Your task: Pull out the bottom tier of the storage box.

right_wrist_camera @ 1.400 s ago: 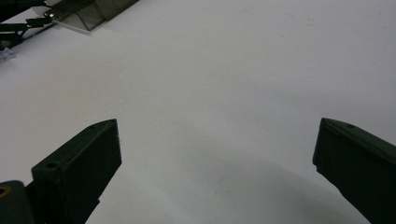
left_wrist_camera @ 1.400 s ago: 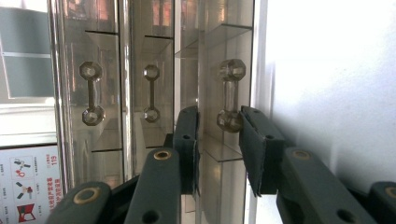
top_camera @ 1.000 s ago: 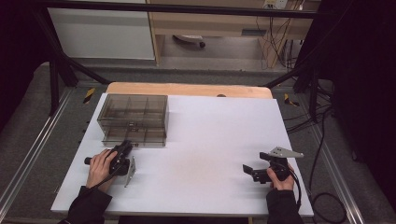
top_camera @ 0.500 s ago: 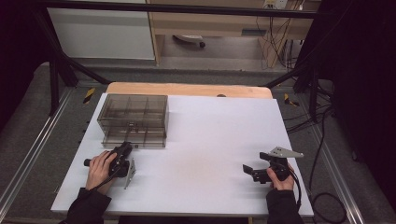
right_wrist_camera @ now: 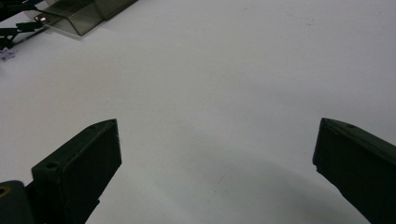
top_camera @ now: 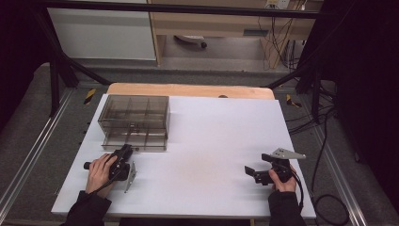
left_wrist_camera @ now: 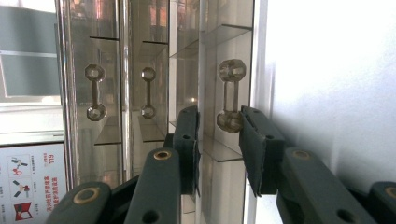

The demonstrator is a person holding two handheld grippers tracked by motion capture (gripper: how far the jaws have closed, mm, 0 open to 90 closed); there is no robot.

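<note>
Drawer handle (left_wrist_camera: 228,101): your left hand-held gripper (left_wrist_camera: 218,140) has its jaws around it, right pad touching; a firm clamp I can't confirm. One clear drawer box (top_camera: 134,122) at counter (top_camera: 211,155) far-left, three handles visible. Right hand-held gripper (right_wrist_camera: 217,158) wide open, empty.

On the bench (top_camera: 211,141) the drawer cabinet (top_camera: 134,120) sits at ten o'clock — the left tool (top_camera: 123,157) just before it at eight, its jaws either side of a drawer handle (left_wrist_camera: 229,100). The right tool (top_camera: 256,173) rests well apart at four o'clock.
</note>
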